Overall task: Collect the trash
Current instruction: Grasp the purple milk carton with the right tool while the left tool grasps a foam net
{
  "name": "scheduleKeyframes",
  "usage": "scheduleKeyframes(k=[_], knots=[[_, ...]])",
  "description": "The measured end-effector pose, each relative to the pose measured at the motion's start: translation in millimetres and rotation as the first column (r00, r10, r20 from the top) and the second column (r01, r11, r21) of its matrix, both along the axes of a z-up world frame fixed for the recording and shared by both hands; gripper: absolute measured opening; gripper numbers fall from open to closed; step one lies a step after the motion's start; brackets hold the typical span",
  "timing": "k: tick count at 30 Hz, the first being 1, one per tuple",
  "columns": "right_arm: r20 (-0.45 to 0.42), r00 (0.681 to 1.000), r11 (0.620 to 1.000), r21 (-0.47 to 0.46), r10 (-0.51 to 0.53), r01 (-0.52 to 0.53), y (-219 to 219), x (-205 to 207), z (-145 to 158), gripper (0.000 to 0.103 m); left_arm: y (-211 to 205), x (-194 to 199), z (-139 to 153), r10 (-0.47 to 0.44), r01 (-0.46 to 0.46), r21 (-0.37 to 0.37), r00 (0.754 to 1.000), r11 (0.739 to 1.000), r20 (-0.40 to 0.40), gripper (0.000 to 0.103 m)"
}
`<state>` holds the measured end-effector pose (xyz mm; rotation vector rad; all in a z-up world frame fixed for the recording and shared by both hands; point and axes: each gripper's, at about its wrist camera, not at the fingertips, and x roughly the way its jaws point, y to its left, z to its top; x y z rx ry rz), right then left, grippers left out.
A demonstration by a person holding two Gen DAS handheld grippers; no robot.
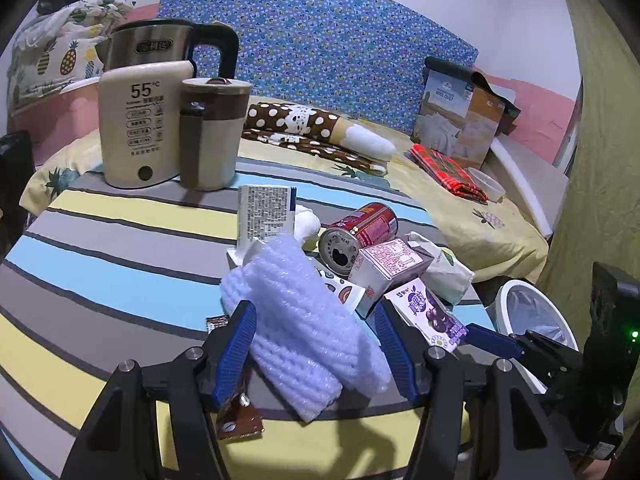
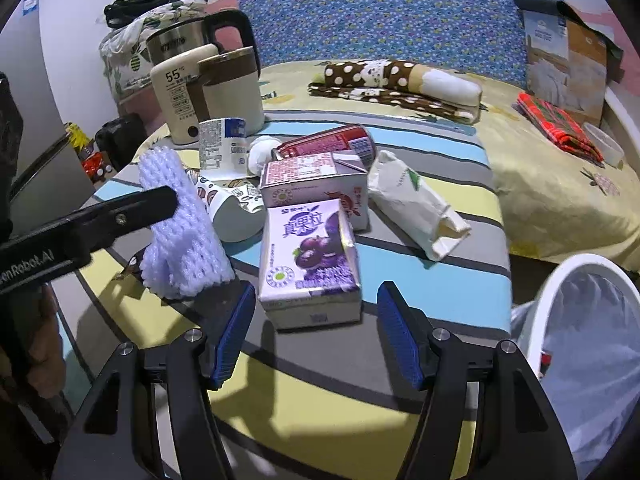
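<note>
A white foam net (image 1: 304, 320) (image 2: 180, 236) stands on the striped table (image 1: 120, 248). It sits between the blue pads of my left gripper (image 1: 316, 312), which do not visibly squeeze it. My right gripper (image 2: 316, 292) is open, and a purple juice carton (image 2: 308, 256) (image 1: 432, 316) lies just ahead of its tips, untouched. Behind are a pink carton (image 2: 316, 180), a red can (image 2: 328, 142) on its side, a white paper bag (image 2: 416, 204), a white-blue carton (image 2: 222, 144), a paper cup (image 2: 228, 208) and a tissue ball (image 2: 262, 152). A brown wrapper (image 1: 240, 424) lies under my left fingers.
A white bin with a liner (image 2: 580, 320) (image 1: 532, 312) stands off the table's right edge. A steel kettle (image 1: 168, 46), a cream warmer (image 1: 136, 128) and a lidded mug (image 1: 212, 132) stand at the back left. Behind is a bed with a dotted pillow (image 1: 312, 128) and a box (image 1: 460, 120).
</note>
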<state>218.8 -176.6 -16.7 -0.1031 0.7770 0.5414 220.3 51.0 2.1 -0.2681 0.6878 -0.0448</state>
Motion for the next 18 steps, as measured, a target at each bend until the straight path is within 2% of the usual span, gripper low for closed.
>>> scheduleKeyframes(k=[2,4,7,8,9,10,13,18], knots=[[-0.009,1.000,1.000,0.000,0.003,-0.003,2,3,-1,0.065,0,4,-3,0.002,-0.002,-0.008,1.000,1.000,-0.007,0.059],[-0.027,1.000,1.000,-0.001,-0.002,0.002,3,8,-3,0.065,0,8,-7,0.005,-0.005,-0.008,1.000,1.000,-0.019,0.045],[-0.043,0.999,1.000,-0.019,-0.018,0.017,5,11,-6,0.065,0,8,-11,0.001,-0.001,-0.013,0.999,1.000,-0.033,0.034],[-0.045,0.999,1.000,-0.016,-0.018,0.017,4,11,-6,0.064,0,7,-11,-0.002,0.002,-0.011,1.000,1.000,-0.031,0.032],[-0.044,0.999,1.000,-0.006,-0.014,0.014,3,9,-5,0.056,-1,6,-10,-0.006,0.006,-0.008,1.000,1.000,-0.028,0.029],[-0.043,0.999,1.000,-0.002,-0.013,0.013,2,8,-4,0.056,-1,5,-10,-0.011,0.011,-0.009,1.000,1.000,-0.025,0.027],[-0.038,0.999,1.000,0.003,-0.016,0.016,-1,1,-4,0.056,-4,-3,-6,-0.032,0.032,-0.010,0.999,0.999,-0.014,0.023],[-0.028,0.999,0.999,0.027,-0.043,0.043,-13,-12,0,0.056,-11,-20,2,-0.061,0.061,0.000,0.998,0.998,0.006,0.022]])
